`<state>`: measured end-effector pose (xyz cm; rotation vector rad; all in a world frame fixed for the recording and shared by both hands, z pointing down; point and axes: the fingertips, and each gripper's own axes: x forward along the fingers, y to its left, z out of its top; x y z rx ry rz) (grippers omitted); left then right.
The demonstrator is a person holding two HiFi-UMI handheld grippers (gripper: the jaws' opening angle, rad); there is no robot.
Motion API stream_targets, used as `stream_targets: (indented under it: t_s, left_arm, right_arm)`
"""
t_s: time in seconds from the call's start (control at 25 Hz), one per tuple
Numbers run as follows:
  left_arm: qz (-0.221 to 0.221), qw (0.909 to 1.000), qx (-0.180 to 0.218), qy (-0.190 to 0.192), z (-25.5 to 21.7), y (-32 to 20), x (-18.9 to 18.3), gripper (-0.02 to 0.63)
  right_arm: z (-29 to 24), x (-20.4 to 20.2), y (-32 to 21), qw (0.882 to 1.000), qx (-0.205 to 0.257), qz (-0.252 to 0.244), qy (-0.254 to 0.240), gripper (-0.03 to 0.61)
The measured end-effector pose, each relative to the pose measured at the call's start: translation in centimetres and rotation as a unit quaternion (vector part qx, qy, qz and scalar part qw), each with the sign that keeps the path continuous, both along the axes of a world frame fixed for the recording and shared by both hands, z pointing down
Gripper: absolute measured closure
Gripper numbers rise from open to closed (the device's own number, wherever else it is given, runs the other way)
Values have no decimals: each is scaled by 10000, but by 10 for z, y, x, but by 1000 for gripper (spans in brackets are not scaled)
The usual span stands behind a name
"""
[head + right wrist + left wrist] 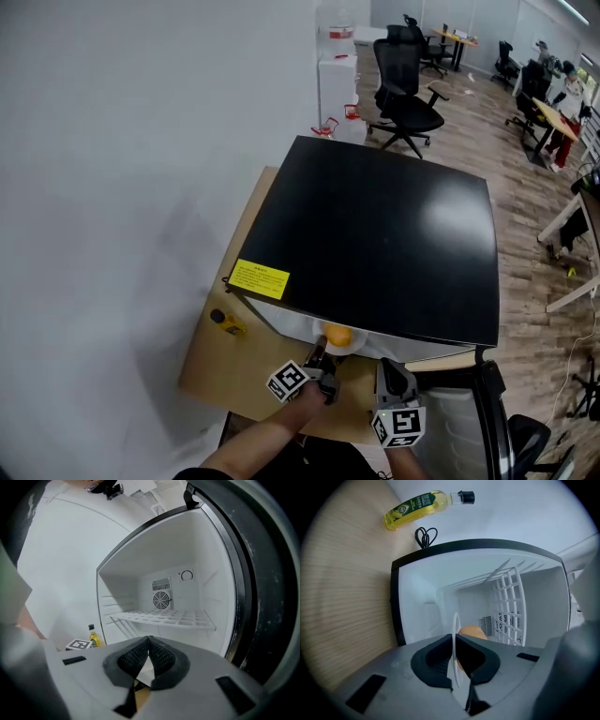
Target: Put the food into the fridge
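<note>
An orange (338,335) lies on a white plate (349,348) at the mouth of the open black fridge (375,234). My left gripper (322,356) is shut on the plate's rim. In the left gripper view the plate (455,620) shows edge-on between the jaws of the left gripper (453,639), the orange (472,632) beside it, with the white fridge interior (422,588) behind. My right gripper (389,370) hangs just right of the plate. In its own view the right gripper (148,641) is shut with nothing between its jaws and faces the empty wire shelf (164,617).
The fridge stands on a wooden table (225,375) against a white wall. A yellow oil bottle (417,508) and a black cable (425,537) lie left of the fridge. The fridge door (262,573) stands open on the right. Office chairs and desks stand further back.
</note>
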<state>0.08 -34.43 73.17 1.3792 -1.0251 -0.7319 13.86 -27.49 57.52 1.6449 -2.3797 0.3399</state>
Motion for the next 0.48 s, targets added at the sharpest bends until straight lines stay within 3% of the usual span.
stream_targets:
  t_s: [0.24, 0.48]
  left_arm:
    - [-152, 9998, -126, -32, 9, -12, 5, 591]
    - [250, 9991, 4, -352, 15, -22, 13, 591]
  right_arm:
    - [-2, -4, -7, 10000, 16, -87, 11, 518]
    - [0, -8, -4, 9999, -8, -127, 34, 518]
